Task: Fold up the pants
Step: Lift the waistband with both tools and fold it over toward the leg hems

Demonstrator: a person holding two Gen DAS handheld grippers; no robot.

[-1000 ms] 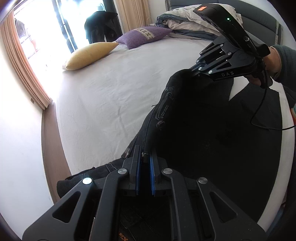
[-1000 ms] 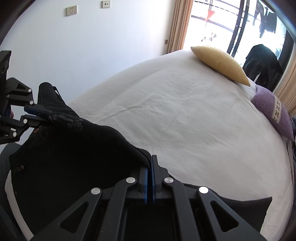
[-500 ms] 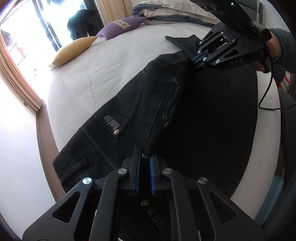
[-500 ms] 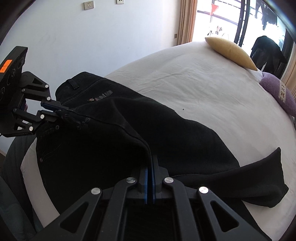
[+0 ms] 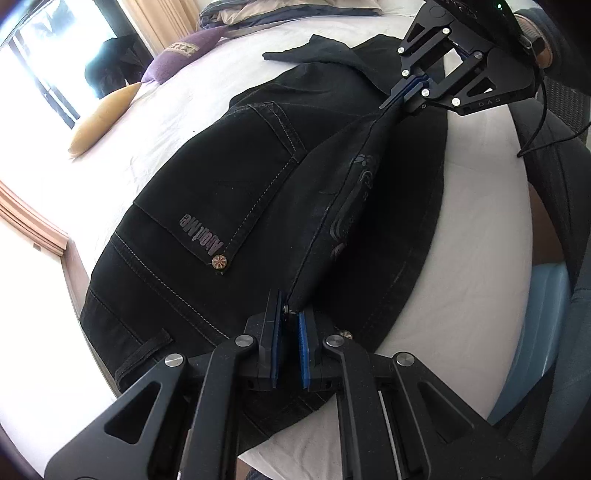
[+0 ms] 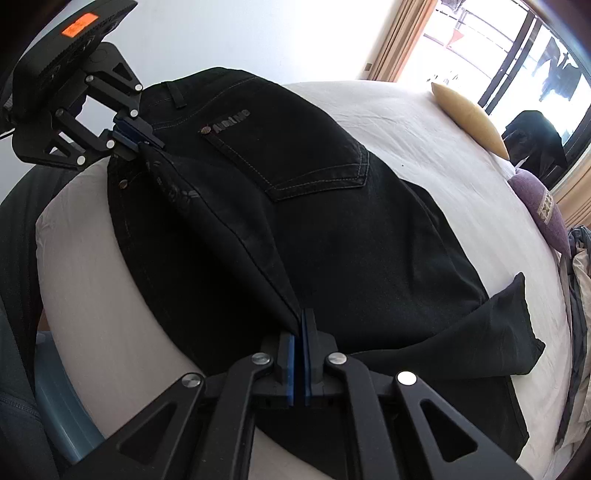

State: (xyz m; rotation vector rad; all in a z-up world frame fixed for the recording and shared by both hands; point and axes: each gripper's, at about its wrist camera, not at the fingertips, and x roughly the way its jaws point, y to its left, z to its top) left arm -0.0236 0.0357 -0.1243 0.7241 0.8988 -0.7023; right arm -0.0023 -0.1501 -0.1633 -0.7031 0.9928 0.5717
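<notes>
Black jeans lie spread on the white bed, back pocket up, near the bed's front edge. My left gripper is shut on the jeans' edge at the waist end. My right gripper is shut on the same folded edge further along the leg. The cloth is stretched taut in a ridge between the two. The right gripper also shows in the left wrist view, the left gripper in the right wrist view. The jeans also show in the right wrist view, one leg end lying loose at the right.
A yellow pillow and a purple cushion lie on the far side of the bed. Folded bedding is piled at the head. A window with curtains is behind. A light blue bin stands by the bed.
Both grippers have come down toward the bed with the jeans. The jeans, held up before, now lie spread flat with the back pocket showing.
</notes>
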